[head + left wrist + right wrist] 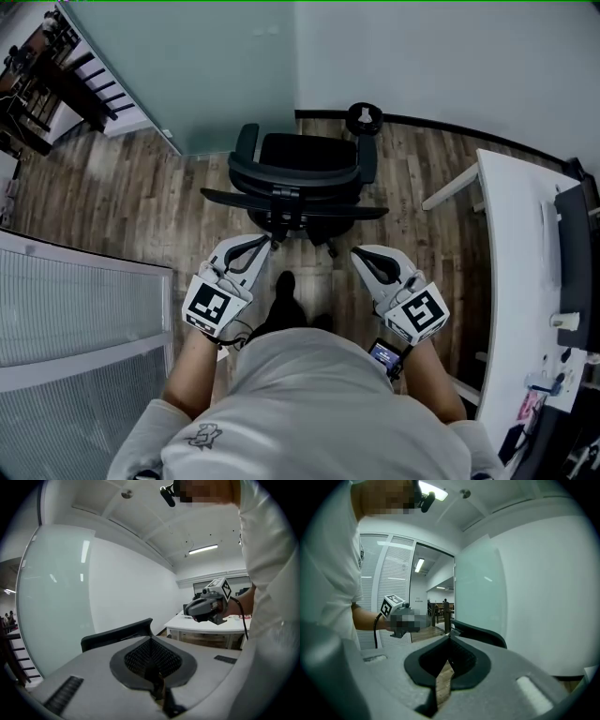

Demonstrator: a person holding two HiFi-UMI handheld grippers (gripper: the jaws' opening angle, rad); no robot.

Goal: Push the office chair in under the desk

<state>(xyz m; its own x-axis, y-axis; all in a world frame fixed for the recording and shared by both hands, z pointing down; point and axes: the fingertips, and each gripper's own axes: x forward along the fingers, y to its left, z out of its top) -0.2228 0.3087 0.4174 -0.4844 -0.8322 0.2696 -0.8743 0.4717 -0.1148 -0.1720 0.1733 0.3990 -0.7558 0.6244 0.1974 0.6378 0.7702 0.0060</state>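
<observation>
White short-sleeve T-shirt [309,403]; grey-white left tongs [268,243], right tongs [357,252]; black-white marker cubes [208,307]; black cables [241,620].

Office chair [300,169]: base mostly hidden beneath seat and backrest in head view. Both gripper views show only the backrest's top edge. Desk [511,272]: cut off at right edge. Small items [548,384] on it can't be identified.

Count, head view: office chair [300,178] ×1, mid-floor; white desk [511,281] ×1, along the floor's right edge; grippers ×2, namely left gripper [265,244] and right gripper [359,255]; frosted glass panel [197,66] ×1, at the floor's far edge; round black item [364,118] ×1, kind unclear, far edge by the wall; small lit screen [384,354] ×1, beside the right wrist.
</observation>
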